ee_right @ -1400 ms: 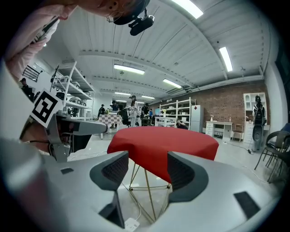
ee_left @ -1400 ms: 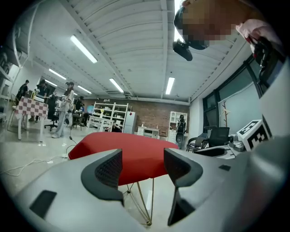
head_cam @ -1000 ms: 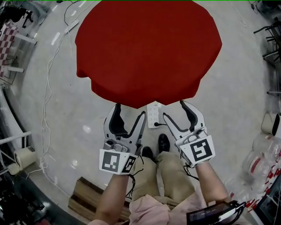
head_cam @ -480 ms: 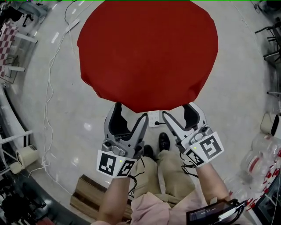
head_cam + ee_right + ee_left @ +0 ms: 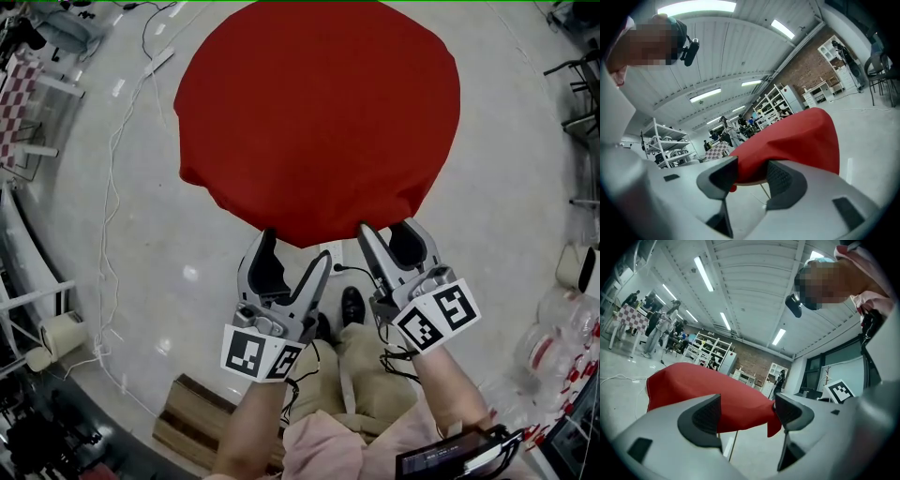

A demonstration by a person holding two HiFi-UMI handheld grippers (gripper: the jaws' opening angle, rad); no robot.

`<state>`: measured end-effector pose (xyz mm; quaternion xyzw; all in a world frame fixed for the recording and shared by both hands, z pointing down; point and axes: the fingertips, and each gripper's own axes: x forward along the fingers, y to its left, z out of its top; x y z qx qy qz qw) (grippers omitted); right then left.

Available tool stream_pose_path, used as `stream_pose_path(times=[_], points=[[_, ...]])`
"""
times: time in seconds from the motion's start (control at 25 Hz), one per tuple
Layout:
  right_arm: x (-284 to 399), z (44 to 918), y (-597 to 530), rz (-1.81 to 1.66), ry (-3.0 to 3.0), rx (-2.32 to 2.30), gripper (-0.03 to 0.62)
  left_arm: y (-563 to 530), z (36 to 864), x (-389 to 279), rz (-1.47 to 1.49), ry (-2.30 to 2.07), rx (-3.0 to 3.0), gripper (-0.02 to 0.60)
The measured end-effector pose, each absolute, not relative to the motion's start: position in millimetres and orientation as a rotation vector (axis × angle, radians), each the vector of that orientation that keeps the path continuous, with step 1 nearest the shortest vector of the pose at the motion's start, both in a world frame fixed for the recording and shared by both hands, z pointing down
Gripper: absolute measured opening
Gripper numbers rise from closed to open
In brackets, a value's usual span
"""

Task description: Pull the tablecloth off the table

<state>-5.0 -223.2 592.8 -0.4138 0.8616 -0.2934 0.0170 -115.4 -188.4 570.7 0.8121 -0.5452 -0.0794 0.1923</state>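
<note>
Here is the round red tablecloth (image 5: 319,112) — draped whole over the table in the middle of the scene. Its hem hangs down all round, and the pale polished floor (image 5: 112,281) shows on every side. One thin table leg (image 5: 733,444) peeks out below the near hem.

Both grippers are at the near edge of the cloth. The left gripper (image 5: 295,248) points level at the hem a little left of centre. Its fingers have just been easing open and stand well apart, with the drooping red edge showing beyond the gap and neither pad pressing on it.

The right gripper (image 5: 389,230) sits just beside it to the right, tilted slightly down — its fingers have just been closing in. The cloth's near hem lies in the gap between them, though the pads are not clamped on it.

Nearer the person, a black shoe (image 5: 350,305) stands on the floor between the two grippers.
</note>
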Motion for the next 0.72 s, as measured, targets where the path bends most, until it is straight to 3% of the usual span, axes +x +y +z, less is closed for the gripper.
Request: stream_pose_path(times=[0.08, 0.2, 0.52, 0.72], points=[[-1.2, 598.3, -227.4, -0.922, 2.675, -1.345, 0.108, -190.2, 571.3, -115.3, -0.221, -1.531, 2.278, 0.348], [-1.0, 597.8, -226.9, -0.922, 2.701, -1.358, 0.037, -187.2, 576.0, -116.0, -0.201, -1.538, 2.25, 0.348], [1.4, 559.7, -228.1, -0.932, 2.719, -1.278, 0.029, -170.6, 603.6, -103.7, -0.222, -1.477, 2.065, 0.355], [-4.2, 539.8, -225.2, -0.926, 2.74, -1.212, 0.029, -187.9, 610.4, -108.4, -0.39, -1.413, 1.981, 0.421]])
